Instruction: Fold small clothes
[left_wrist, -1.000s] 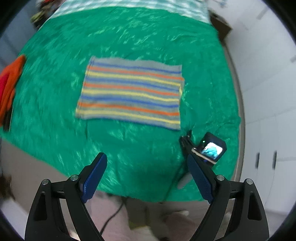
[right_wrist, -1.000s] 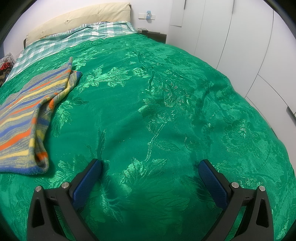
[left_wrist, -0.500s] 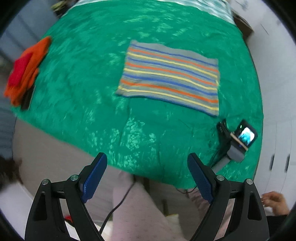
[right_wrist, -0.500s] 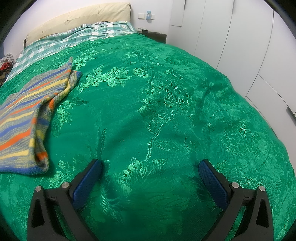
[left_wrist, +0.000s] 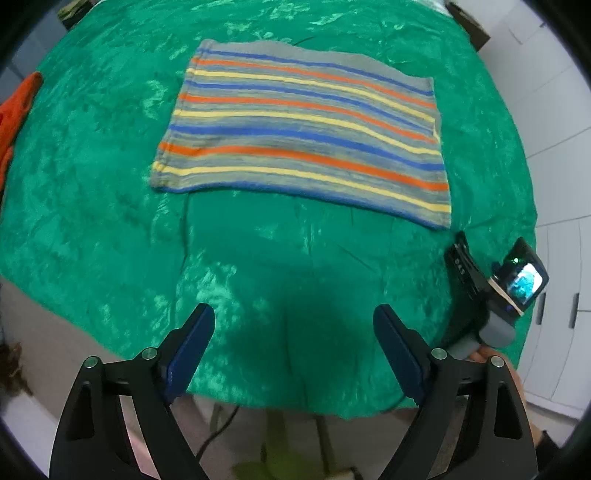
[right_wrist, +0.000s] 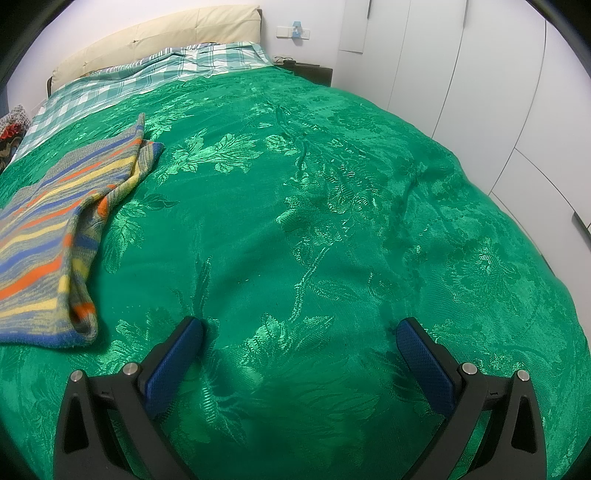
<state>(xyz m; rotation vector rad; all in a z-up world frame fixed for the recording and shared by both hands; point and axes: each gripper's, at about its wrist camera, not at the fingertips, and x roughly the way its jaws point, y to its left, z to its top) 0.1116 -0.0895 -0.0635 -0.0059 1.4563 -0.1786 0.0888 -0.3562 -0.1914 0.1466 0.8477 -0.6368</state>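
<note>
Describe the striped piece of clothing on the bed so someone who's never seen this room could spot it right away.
Start at the big bed under the shiny green floral bedspread. In its middle lies a flat, folded rectangle of grey knit fabric with orange, yellow and blue stripes. The only other garment in view, a plain orange cloth at the bed's edge, is crumpled and has no stripes.

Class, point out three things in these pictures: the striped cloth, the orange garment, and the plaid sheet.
striped cloth (left_wrist: 303, 136), left wrist view, middle of its flat top
orange garment (left_wrist: 14, 114), left wrist view, its visible edge at far left
plaid sheet (right_wrist: 147, 79), right wrist view, middle of the checked part
</note>
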